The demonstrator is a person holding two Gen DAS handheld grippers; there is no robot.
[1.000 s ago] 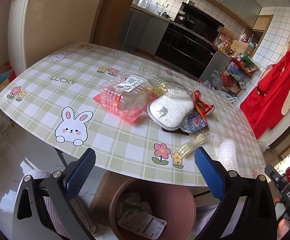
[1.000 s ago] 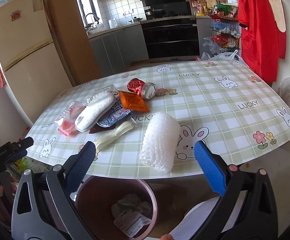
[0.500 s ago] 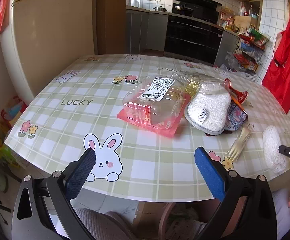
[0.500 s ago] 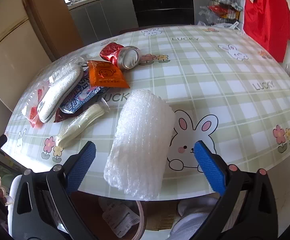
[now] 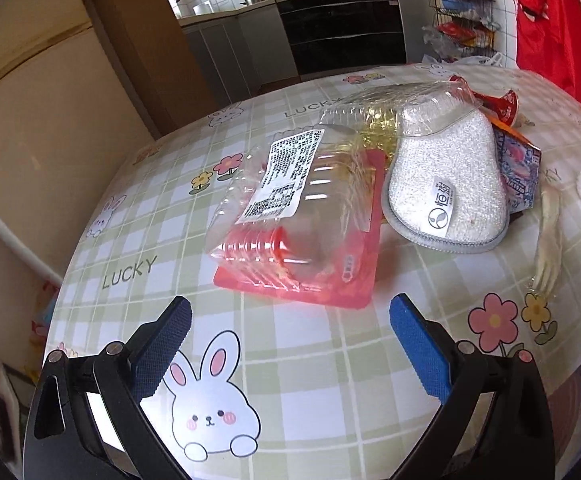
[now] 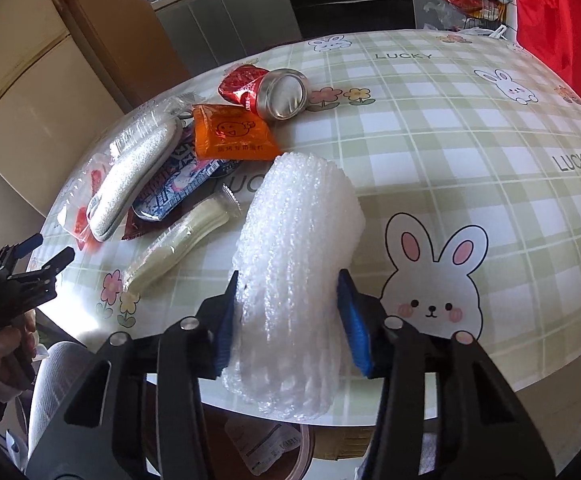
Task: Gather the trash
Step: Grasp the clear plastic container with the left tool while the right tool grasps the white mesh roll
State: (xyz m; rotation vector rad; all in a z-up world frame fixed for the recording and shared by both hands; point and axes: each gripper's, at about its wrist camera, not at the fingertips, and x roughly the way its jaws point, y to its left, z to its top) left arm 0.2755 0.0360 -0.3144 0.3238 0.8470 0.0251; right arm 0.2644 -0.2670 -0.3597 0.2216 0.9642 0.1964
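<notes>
Since the earlier frames, right hand-held gripper [image 6: 286, 312] is dropping onto the foam wrap [image 6: 294, 264]; jaws are closing, blue pads touching its sides near the table [image 6: 470, 128] edge. Left hand-held gripper [image 5: 286, 344] is hovering released and empty just short of the clear tray [image 5: 290, 216]. Can [image 6: 278, 92], orange packet [image 6: 230, 136] and sponge [image 5: 446, 184] are lying farther back.

On the table [image 6: 470, 128]: one foam net sleeve [image 6: 294, 280], one crushed red can [image 6: 270, 88], one orange sachet [image 6: 230, 134], one clear clamshell box [image 5: 290, 208], one white scrubbing pad [image 5: 446, 184], one bagged fork [image 6: 178, 248].
</notes>
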